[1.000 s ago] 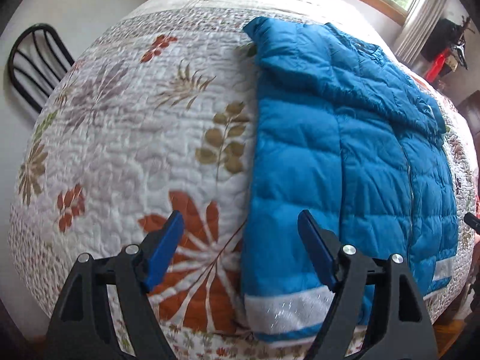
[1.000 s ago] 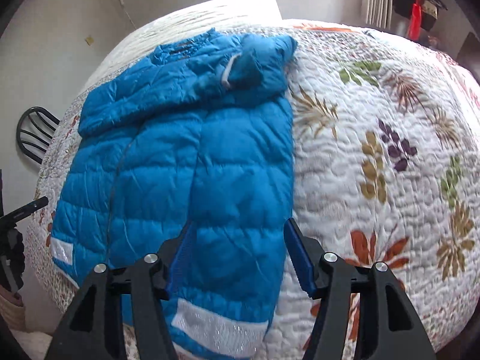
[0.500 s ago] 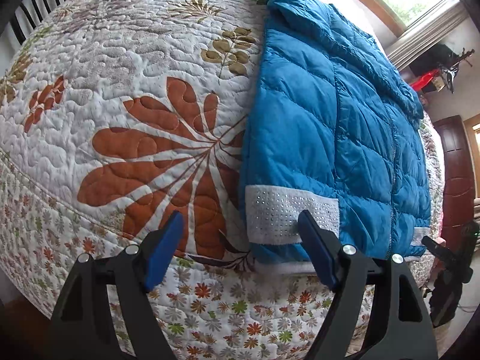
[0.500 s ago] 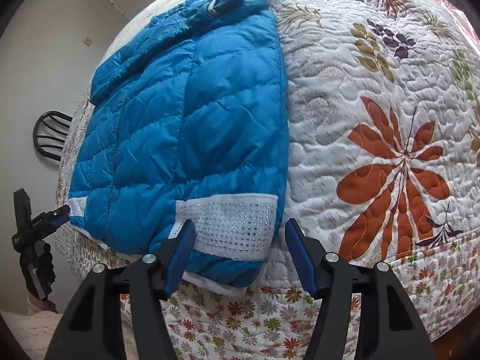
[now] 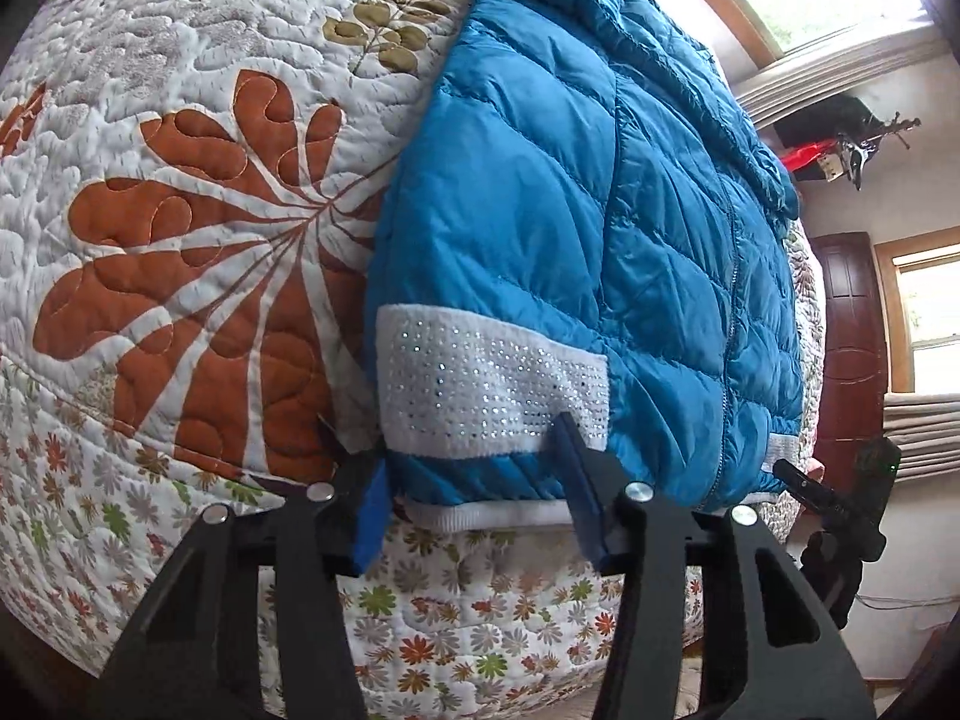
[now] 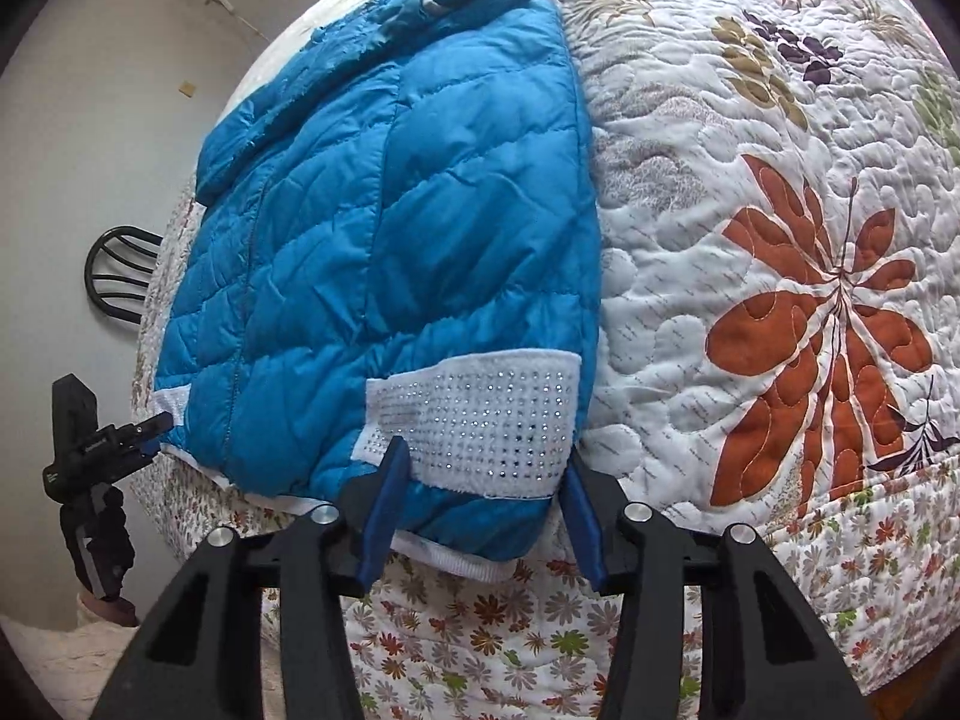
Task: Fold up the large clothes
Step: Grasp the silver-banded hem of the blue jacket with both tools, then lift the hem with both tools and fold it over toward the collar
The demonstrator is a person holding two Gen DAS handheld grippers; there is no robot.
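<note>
A blue quilted jacket (image 5: 570, 210) lies flat on the bed, its hem at the near edge, with a white studded band (image 5: 480, 384) at each bottom corner. My left gripper (image 5: 474, 480) straddles the hem's left corner; its jaws are closing, with the fabric lying flat between the pads. In the right wrist view my right gripper (image 6: 483, 486) straddles the hem below the other white band (image 6: 480, 420) of the jacket (image 6: 390, 210). Its jaws are closing too, and the hem between them is not pinched.
A floral quilt (image 5: 180, 210) covers the bed and drops over the near edge (image 6: 510, 630). A black chair (image 6: 120, 276) stands by the wall at the left. A window (image 5: 810, 0) and a dark door (image 5: 852, 330) lie beyond the bed.
Both grippers came down and in towards the jacket's hem at the bed's near edge. Their jaws have narrowed around the hem corners.
</note>
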